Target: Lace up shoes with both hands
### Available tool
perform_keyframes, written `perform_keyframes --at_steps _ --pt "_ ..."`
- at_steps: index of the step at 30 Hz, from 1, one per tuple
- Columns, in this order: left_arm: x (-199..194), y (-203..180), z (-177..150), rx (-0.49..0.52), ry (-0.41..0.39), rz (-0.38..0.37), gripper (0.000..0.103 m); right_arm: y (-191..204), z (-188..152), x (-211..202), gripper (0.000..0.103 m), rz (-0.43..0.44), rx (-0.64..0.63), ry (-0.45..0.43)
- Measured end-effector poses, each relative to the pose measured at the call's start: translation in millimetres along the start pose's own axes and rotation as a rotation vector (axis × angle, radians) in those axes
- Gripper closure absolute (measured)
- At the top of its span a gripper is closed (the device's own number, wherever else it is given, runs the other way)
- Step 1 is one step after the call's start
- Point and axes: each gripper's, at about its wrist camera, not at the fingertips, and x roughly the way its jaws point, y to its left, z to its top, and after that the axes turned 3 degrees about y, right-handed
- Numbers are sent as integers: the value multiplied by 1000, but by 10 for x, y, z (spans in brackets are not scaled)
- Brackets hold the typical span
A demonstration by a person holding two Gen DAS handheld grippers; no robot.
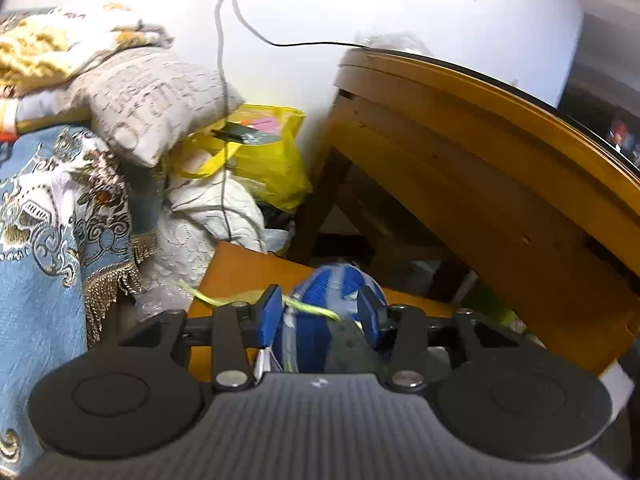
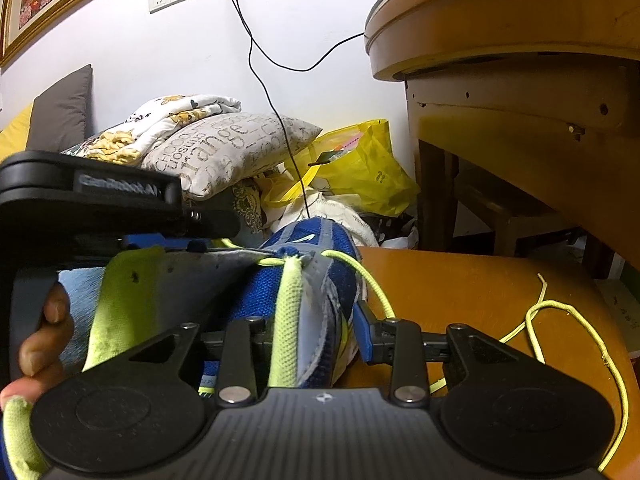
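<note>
A blue shoe (image 1: pixel 332 286) with grey stripes lies on an orange wooden surface (image 1: pixel 244 270). My left gripper (image 1: pixel 320 311) is open, its blue pads (image 1: pixel 270 314) standing on either side of the shoe's top. A neon-green lace (image 1: pixel 316 310) runs across between them, gripped by neither pad. In the right wrist view, my right gripper (image 2: pixel 316 328) is shut on the side wall of the shoe (image 2: pixel 308 240), its left pad hidden behind the green tongue strip (image 2: pixel 290 304). The lace (image 2: pixel 374 280) leaves an eyelet, passes the right pad and loops loosely over the surface (image 2: pixel 480 284).
A round wooden table (image 2: pixel 500 40) overhangs on the right with a stool below it. Pillows (image 2: pixel 240 140), folded bedding and a yellow bag (image 2: pixel 372 168) pile up behind the shoe. A black cable (image 2: pixel 256 64) hangs down the wall. A hand (image 2: pixel 44 332) holds the left gripper's body.
</note>
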Motion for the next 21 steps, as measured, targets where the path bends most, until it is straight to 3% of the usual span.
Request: perform_keyframes --at_steps 12,14,15,21 --pt "-588 -359 -288 161 -138 140 55 -161 -59 -225 68 74 17 2" --pt "-674 -403 -345 185 -165 180 49 -192 -64 -252 66 83 26 5" --pt "-681 -404 -373 178 -164 192 43 -207 -66 -263 64 85 31 5" --pt "-670 -425 -413 144 -149 221 42 -278 -69 -295 59 90 56 16"
